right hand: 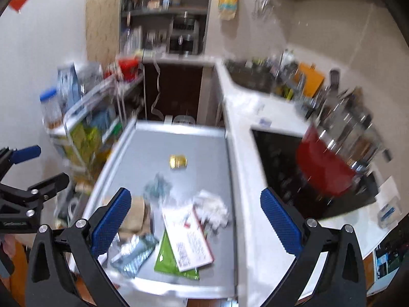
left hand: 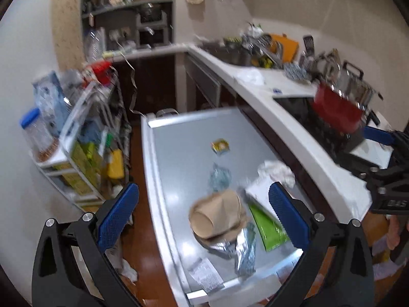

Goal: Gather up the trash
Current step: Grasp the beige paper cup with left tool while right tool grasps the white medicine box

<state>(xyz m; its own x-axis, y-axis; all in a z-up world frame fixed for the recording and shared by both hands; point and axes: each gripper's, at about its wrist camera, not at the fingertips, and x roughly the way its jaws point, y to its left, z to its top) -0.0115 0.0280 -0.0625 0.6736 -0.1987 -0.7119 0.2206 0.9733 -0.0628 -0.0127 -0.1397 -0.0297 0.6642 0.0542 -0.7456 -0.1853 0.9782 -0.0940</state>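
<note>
Jaws wide apart on both, nothing between them. Left gripper [left hand: 203,216] poised above brown paper cup [left hand: 216,216], crumpled silver foil wrapper [left hand: 244,248] just nearer, green packet [left hand: 268,227] by the right-side pad. Right gripper [right hand: 195,221] over green packet [right hand: 170,255] and white printed card [right hand: 188,240] lying on it. Beyond the tips: crumpled white tissue [right hand: 213,208], clear plastic wad [left hand: 219,176], then small yellow wrapper [left hand: 220,146], all on grey table [left hand: 179,133]. Right of the jaws, blurred red pot [right hand: 324,171] on white counter [right hand: 245,153].

Both wrist cameras look steeply down from close above the grey table [left hand: 179,158], facing the far shelves [right hand: 166,10]; both share its litter, with the white counter [left hand: 294,117] at frame right.
</note>
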